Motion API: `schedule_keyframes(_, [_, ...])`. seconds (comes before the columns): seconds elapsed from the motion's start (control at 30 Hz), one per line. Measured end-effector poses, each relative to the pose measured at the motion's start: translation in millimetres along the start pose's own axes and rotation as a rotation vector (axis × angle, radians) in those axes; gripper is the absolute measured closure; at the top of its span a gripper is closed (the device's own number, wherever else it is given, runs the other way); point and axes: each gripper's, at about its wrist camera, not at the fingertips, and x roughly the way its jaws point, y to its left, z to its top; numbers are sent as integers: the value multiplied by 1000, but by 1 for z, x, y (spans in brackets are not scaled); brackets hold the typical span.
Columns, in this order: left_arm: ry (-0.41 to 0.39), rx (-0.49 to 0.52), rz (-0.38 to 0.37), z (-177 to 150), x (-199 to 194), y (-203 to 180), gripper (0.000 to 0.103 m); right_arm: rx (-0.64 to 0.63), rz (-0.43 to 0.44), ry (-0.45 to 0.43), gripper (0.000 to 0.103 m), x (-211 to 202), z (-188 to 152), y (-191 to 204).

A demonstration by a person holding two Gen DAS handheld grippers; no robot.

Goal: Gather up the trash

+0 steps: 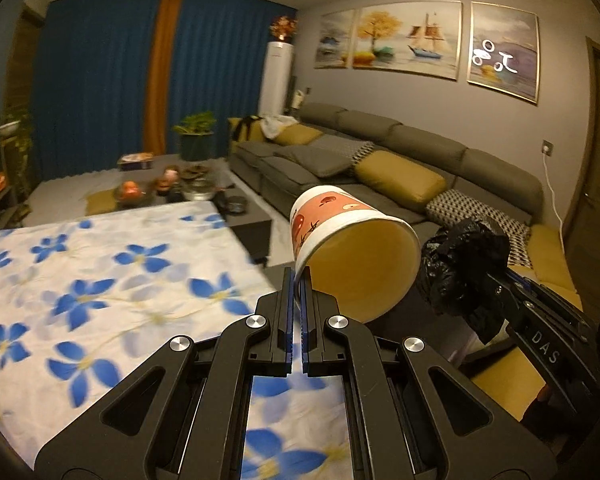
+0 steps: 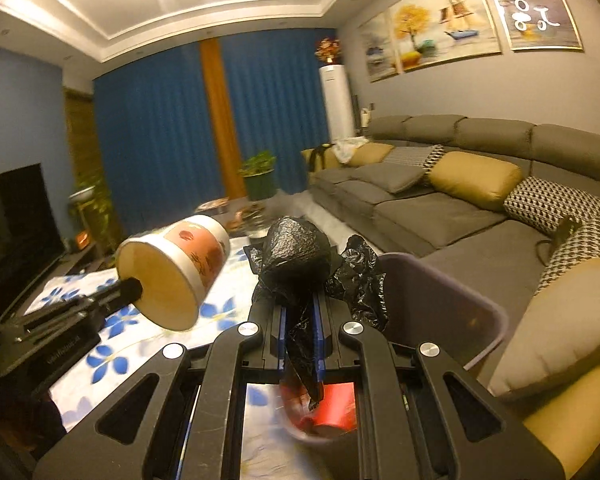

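Item 1: left claw (image 1: 299, 280), jaws pinched together on the rim wall of a paper cup (image 1: 352, 248). The cup hangs tilted, mouth toward the camera, base pointing to the far side, over the right edge of the counter (image 1: 100, 280) with its blue-flowered cloth. Only a thin strip of rim sits between the pads.

Item 2: right claw (image 2: 300, 312), jaws narrow and clamped on a crumpled black plastic bag (image 2: 296, 256). The bulk of the bag bulges above the fingertips; a loose tail trails down between the fingers.

Item 3: grey trash bin (image 2: 452, 304), just beyond and below the right claw, on the near right. Something red lies inside; what it is I cannot tell.

Item 4: grey sofa (image 2: 440, 216) with yellow cushions, far right, beyond the bin.

Risks, as judged:
- Cup held by the rim alone; a quick swing may bend the paper wall and let it slip onto the floor short of the bin.
- Cup and bag hang near each other; carried together to one opening, the claws may knock.
- Bag is light and springy; once released, it may catch on the pads or land on the bin's rim.
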Motion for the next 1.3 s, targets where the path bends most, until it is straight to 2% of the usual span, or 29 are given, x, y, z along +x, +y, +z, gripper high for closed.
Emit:
schedule_keyframes(0.17, [30, 5, -49, 0, 37, -22, 101, 13, -24, 4, 88, 14, 1, -17])
schedule_keyframes(0.3, [49, 16, -75, -4, 58, -32, 101, 18, -43, 1, 70, 21, -2, -27])
schedule_keyframes(0.47, [85, 11, -122, -8, 73, -33, 100, 41, -60, 10, 65, 27, -4, -37])
schedule_keyframes(0.53, [100, 22, -122, -12, 77, -33, 93, 54, -71, 6, 57, 24, -5, -39])
schedule_keyframes(0.57, [106, 25, -115, -13, 78, -33, 85, 60, -80, 2, 54, 21, -6, -41])
schedule_keyframes(0.63, [115, 21, -92, -17, 78, -29, 65, 61, -93, 0, 47, 16, -7, -43])
schedule_keyframes(0.67, [114, 17, -75, -18, 76, -27, 48, 58, -101, 1, 44, 14, -8, -42])
schedule_keyframes(0.7, [105, 17, -44, -20, 71, -24, 38, 53, -108, 1, 38, 11, -8, -42])
schedule_keyframes(0.8, [76, 28, 38, -23, 53, -15, 26, 27, -134, -11, 22, -1, -11, -37])
schedule_keyframes(0.83, [73, 28, 56, -24, 47, -11, 23, 26, -131, -15, 16, -3, -12, -37])
schedule_keyframes(1.03, [50, 19, 186, -36, -4, 9, 11, 9, -122, 4, 6, -21, -21, -18])
schedule_keyframes(1.1, [32, 32, 227, -40, -22, 13, 6, -2, -126, 4, 6, -27, -25, -8])
schedule_keyframes(1.3, [10, 31, 317, -54, -70, 28, 6, -36, -104, 4, 6, -46, -34, 23])
